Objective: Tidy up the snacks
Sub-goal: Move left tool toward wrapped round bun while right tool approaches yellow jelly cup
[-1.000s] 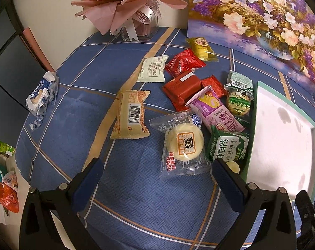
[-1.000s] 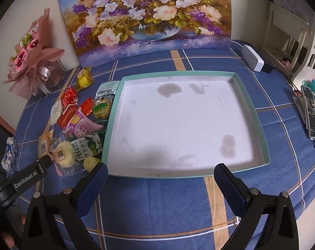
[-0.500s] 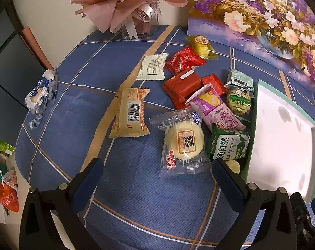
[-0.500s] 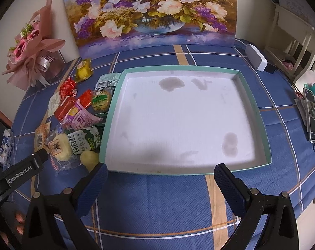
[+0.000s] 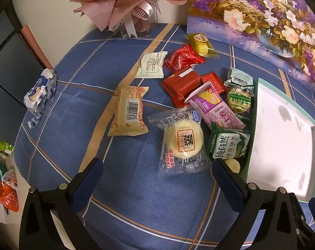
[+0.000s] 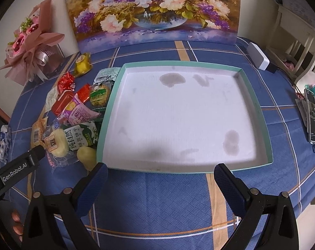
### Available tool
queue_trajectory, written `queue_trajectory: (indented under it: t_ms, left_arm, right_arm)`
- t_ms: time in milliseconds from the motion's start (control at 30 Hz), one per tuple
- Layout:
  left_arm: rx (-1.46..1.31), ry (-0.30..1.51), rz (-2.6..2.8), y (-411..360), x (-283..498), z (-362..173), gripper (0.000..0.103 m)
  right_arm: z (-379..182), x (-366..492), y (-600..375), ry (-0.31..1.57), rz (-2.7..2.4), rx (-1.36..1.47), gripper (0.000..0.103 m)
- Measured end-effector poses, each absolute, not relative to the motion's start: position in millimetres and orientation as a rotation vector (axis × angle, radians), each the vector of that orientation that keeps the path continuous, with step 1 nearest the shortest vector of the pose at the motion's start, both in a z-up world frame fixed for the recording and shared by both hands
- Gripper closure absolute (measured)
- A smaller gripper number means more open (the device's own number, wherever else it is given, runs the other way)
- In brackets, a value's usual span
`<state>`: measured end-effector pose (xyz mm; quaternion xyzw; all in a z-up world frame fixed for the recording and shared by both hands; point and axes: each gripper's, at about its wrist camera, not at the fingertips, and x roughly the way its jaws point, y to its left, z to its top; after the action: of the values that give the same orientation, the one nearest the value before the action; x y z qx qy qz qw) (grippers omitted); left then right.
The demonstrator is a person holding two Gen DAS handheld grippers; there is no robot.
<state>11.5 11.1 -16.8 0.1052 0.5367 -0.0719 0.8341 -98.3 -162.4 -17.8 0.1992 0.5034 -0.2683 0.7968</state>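
Snacks lie loose on the blue plaid worktop (image 5: 59, 125) just left of the teal-rimmed tray (image 6: 259, 112), among them a round bun in a clear wrapper (image 5: 183, 143), a green biscuit pack (image 5: 228, 145), a purple roll pack (image 5: 216, 110) and a tan barcoded pack (image 5: 129, 112). Left gripper (image 5: 157, 175) hangs above the worktop near the bun, jaws wide apart and holding nothing. Right gripper (image 6: 160, 178) hangs over the near tray rim, jaws likewise spread and unloaded.

You held both wide apart: left gripper (image 5: 157, 174) hovered low, right gripper (image 6: 160, 176) hung level beside it, nothing gripped.
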Motion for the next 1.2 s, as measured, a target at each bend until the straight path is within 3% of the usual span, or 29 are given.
queue_trajectory:
  t_ms: [367,867,1200]
  left_arm:
    - [0.2,1.158,-0.153,15.7,16.7,-20.3,0.0]
    - [-0.062,1.216,-0.082,77.3,52.4,-26.7,0.0]
    - [-0.12,1.284,-0.187,59.7,63.9,-34.8,0.0]
  right_arm:
    - [-24.6,-94.0,-160.8,1.108,-0.571,0.423,0.0]
    - [-30.8,-46.4,-115.9,1.083,-0.355,0.41,0.001]
    - [-44.9,-18.6,-109.6,1.107,-0.272,0.484,0.029]
